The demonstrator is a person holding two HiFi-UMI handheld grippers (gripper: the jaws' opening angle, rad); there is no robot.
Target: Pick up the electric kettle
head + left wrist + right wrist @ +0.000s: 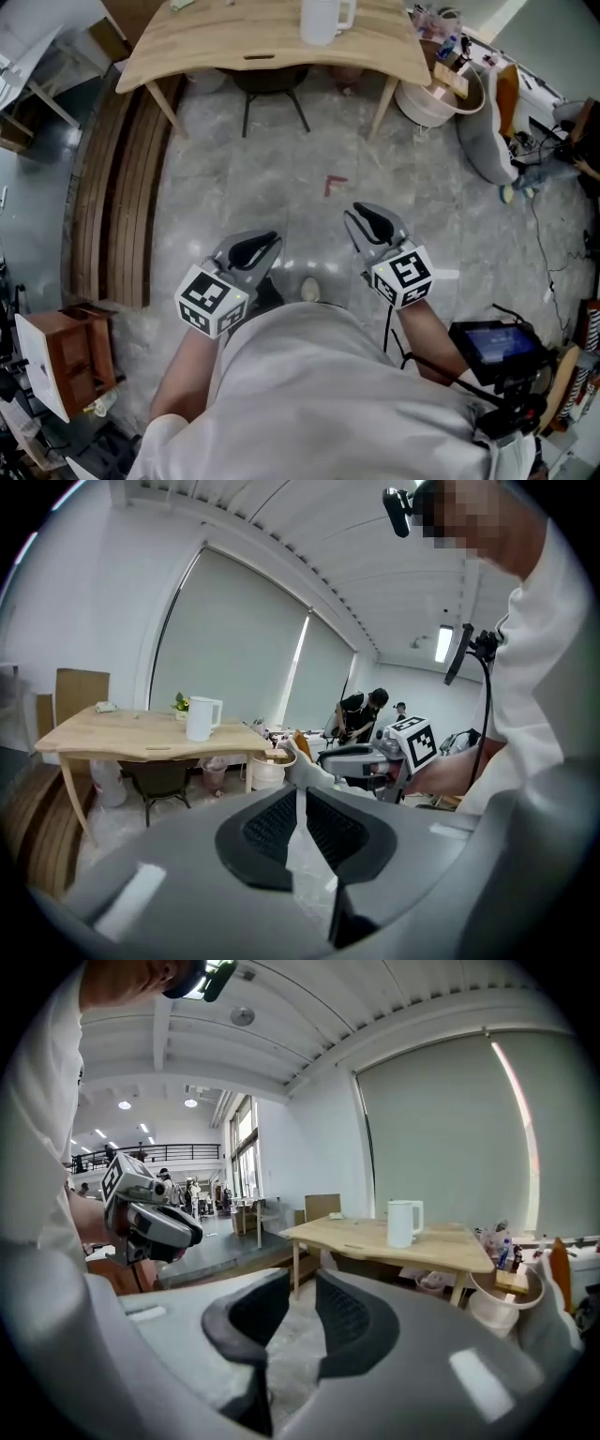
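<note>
Head view: left tool [265, 242] beside right tool [364, 216], outstretched.

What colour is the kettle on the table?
The kettle is white; the right gripper view shows it best.

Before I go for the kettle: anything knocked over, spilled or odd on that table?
Nothing stands out. The kettle stands upright on the wooden table, and no spill shows around it.

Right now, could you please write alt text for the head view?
A white electric kettle stands on a wooden table at the top, far ahead. Below, a person holds the left gripper and right gripper, both empty, over a grey floor.
</note>
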